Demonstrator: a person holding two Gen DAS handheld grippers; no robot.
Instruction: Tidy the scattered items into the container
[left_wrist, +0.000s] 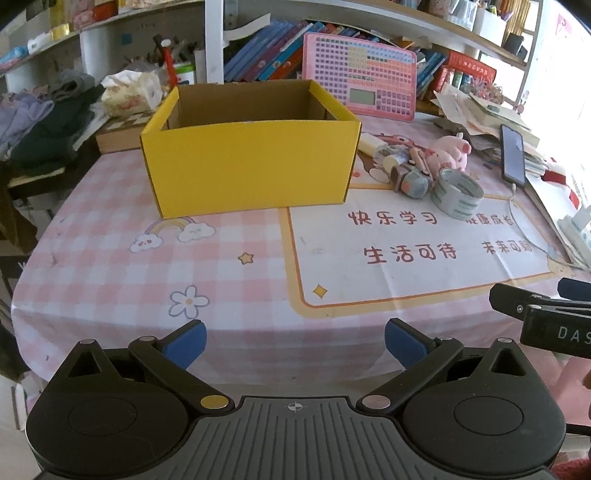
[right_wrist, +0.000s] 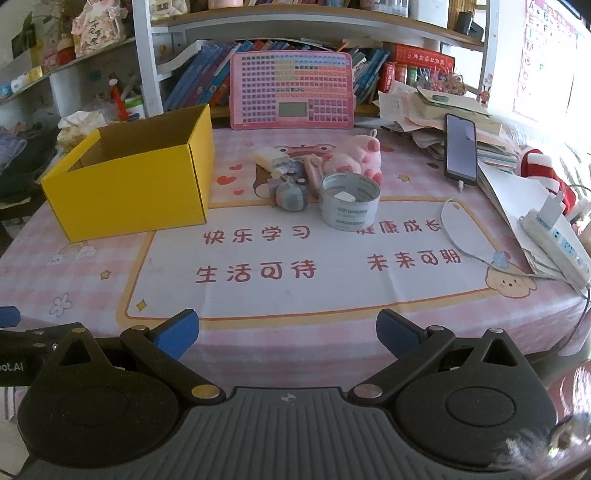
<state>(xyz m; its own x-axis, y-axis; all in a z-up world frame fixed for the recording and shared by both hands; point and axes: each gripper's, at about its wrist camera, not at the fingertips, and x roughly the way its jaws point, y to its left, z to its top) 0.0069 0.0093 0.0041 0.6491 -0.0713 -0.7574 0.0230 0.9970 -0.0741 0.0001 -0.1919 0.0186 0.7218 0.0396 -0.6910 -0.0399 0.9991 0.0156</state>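
Left gripper (left_wrist: 295, 343): nearest to us, blue pads spread wide, nothing between them, hovering over the near edge of the table.
Right gripper (right_wrist: 287, 332): same for us here, released, pads apart and empty, low over the near table edge; its black body shows at the right edge of the left wrist view.
Yellow box (left_wrist: 251, 147): open top, left of centre on the pink checked tablecloth (left_wrist: 110, 258); we see nothing inside from this angle.
Tape roll (right_wrist: 349, 202): grey-white, standing on its flat side, right of the box, well apart from it; a small white piece sits inside the ring.
Small clutter (right_wrist: 291, 184): washi-type rolls and small bits bunched just left of and behind the tape roll; we cannot tell each item.
Pink plush (right_wrist: 356, 155): just behind the tape roll.
Phone (right_wrist: 460, 149): propped against the paper pile at right.
Pink keyboard toy (right_wrist: 291, 90): upright at the back.
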